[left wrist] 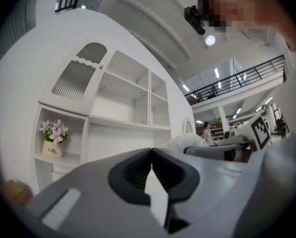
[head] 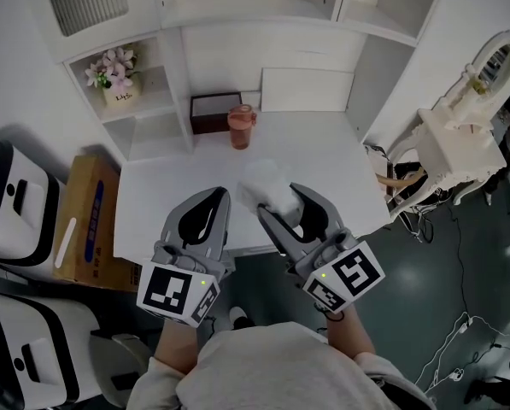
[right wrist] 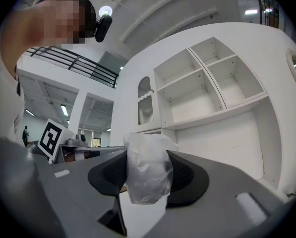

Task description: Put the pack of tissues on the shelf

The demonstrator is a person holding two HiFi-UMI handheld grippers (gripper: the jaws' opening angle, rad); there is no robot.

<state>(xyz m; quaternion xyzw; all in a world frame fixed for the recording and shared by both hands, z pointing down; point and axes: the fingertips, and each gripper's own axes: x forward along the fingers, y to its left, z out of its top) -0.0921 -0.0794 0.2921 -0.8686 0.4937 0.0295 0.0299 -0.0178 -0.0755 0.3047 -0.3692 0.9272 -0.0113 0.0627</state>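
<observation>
Your right claw grips the pack of tissues above the tabletop; your left claw, at its 9 o'clock, is pinched shut.

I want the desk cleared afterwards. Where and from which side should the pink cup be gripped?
Around the middle of its body, likely coming from the front edge of the desk: the pink cup stands upright, and the dark box sits close behind it, to the left.
</observation>
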